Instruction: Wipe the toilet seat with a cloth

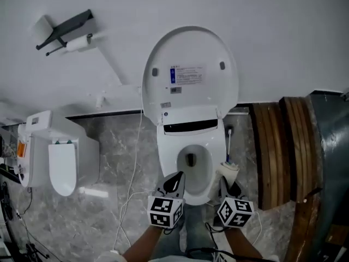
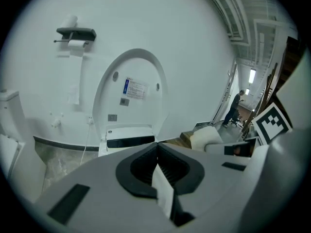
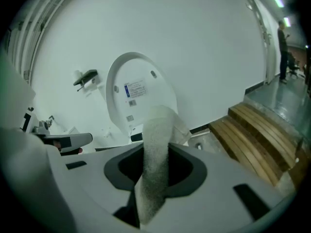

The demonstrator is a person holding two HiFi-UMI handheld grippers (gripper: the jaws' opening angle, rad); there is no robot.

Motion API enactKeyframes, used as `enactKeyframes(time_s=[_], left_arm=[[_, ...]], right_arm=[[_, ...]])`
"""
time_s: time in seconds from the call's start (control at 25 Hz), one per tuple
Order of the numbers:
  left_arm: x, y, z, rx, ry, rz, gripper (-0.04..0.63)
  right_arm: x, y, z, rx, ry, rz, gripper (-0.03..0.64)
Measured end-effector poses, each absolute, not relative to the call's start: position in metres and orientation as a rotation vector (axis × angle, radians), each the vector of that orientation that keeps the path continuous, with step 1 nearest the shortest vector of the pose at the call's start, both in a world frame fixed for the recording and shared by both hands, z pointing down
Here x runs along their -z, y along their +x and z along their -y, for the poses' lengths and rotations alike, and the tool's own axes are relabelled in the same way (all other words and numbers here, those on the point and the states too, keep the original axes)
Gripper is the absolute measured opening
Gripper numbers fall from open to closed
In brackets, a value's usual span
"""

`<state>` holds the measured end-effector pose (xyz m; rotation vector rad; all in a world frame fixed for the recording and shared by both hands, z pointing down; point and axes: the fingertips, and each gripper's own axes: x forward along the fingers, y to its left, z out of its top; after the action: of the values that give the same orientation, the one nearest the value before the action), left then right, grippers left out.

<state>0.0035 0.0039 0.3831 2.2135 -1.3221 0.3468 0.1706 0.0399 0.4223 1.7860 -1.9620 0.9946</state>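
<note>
A white toilet stands against the wall with its lid (image 1: pixel 191 70) raised and its seat (image 1: pixel 167 156) down around the bowl. Both grippers hover at the front rim of the bowl. My left gripper (image 1: pixel 174 182) is at the seat's front left, shut with nothing in it; in the left gripper view (image 2: pixel 156 152) its jaws meet. My right gripper (image 1: pixel 229 185) is at the seat's front right, shut on a pale cloth (image 1: pixel 227 170). In the right gripper view the cloth (image 3: pixel 157 140) stands up from the right gripper (image 3: pixel 154 165) and hides part of the lid (image 3: pixel 138 89).
A second white unit (image 1: pixel 60 160) stands on the floor at the left. A paper-roll holder (image 1: pixel 70 33) is on the wall above it. A white cable (image 1: pixel 136 162) runs down beside the toilet. Wooden slats (image 1: pixel 283 152) lie on the right. A person (image 2: pixel 236 106) stands far off.
</note>
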Motion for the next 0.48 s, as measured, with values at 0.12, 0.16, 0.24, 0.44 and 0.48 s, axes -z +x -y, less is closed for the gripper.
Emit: enactKeyframes(time_s=[0.12,0.16,0.24,0.44,0.48], left_arm=[[-0.334,0.0,-0.008,-0.336,2.263,1.307,0.011],[-0.32,0.001,-0.011,-0.326,2.282,1.296,0.011],[-0.297,0.001,-0.015,-0.304,2.317,1.266,0.011],[-0.253,0.007,-0.029,-0.218,2.376,1.177,0.011],[-0.246,0.009,-0.032,-0.211,2.39,1.167,0.011]], right_arm=[[-0.383,0.165,-0.054,-1.037,1.849,1.95,0.1],[-0.371,0.162,-0.06,-1.039,1.865,1.947,0.1],[-0.351,0.155,-0.069,-1.04,1.898,1.943,0.1],[-0.321,0.135,-0.091,-1.113,1.946,1.942,0.1],[-0.316,0.133,-0.093,-1.127,1.95,1.943,0.1]])
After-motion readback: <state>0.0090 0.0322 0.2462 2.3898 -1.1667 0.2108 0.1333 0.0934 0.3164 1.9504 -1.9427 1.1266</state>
